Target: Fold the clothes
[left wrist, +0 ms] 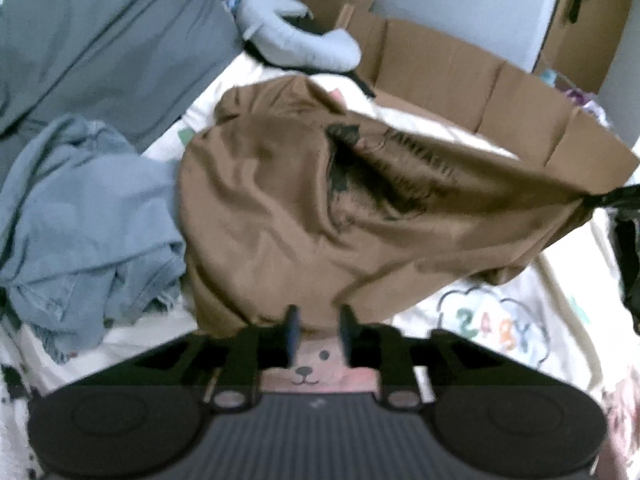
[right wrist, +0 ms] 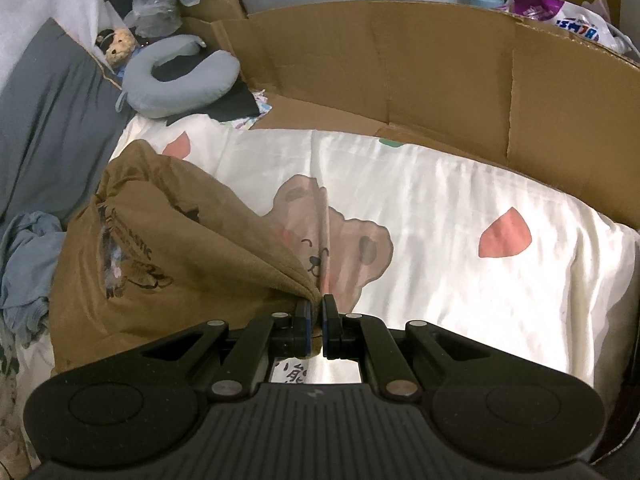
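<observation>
The white cartoon-printed bedsheet (left wrist: 500, 320) carries coloured digits in a cloud outline, seemingly 2, 4, 8. Black lettering on the brown printed T-shirt (right wrist: 132, 264) is too blurred to read.

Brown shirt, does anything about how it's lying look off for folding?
Yes. The brown shirt is bunched and creased, not flat, with one corner pulled up in the right gripper, its jaws shut on it. The left gripper is open, holding nothing. A crumpled blue garment lies against it.

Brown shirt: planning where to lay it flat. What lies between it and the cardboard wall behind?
In the right wrist view, only the bear-print white bedding lies between the brown shirt and the cardboard wall.
</observation>
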`<action>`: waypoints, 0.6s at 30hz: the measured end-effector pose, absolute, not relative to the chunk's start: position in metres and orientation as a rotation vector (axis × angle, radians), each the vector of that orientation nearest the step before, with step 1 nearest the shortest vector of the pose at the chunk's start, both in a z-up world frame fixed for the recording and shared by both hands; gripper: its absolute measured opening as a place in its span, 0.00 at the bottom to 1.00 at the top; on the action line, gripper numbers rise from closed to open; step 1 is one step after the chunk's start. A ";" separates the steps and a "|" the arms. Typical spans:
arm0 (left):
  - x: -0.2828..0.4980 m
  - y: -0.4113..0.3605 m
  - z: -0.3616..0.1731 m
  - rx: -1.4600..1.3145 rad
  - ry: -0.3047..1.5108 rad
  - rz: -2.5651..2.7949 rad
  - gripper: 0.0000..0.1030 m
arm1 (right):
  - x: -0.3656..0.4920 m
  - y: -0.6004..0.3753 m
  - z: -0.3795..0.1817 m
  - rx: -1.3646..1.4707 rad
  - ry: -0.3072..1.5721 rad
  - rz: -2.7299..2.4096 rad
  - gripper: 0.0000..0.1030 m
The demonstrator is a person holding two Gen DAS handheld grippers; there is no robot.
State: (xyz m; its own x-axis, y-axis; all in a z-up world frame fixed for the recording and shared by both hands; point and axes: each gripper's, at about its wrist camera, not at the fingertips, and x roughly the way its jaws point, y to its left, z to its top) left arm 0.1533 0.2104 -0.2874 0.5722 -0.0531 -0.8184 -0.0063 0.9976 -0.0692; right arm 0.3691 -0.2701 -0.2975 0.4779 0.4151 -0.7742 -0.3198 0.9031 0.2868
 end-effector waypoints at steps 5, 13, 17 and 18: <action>0.157 0.216 -0.323 -0.052 1.001 0.013 0.62 | 0.372 -0.269 -0.304 0.103 0.979 0.443 0.03; 0.166 0.222 -0.374 0.037 1.070 0.046 0.73 | 0.372 -0.269 -0.316 0.102 0.984 0.424 0.03; 0.169 0.229 -0.392 0.044 1.067 0.058 0.77 | 0.373 -0.268 -0.321 0.108 0.982 0.415 0.03; 0.171 0.229 -0.396 0.054 1.068 0.062 0.77 | 0.374 -0.268 -0.322 0.110 0.983 0.412 0.03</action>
State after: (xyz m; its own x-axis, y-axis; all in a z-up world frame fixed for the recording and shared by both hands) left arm 0.1713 0.2288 -0.3963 0.4808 0.0764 -0.8735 -0.0245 0.9970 0.0737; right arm 0.3740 -0.2679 -0.3218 0.4841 0.3867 -0.7849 -0.2889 0.9174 0.2738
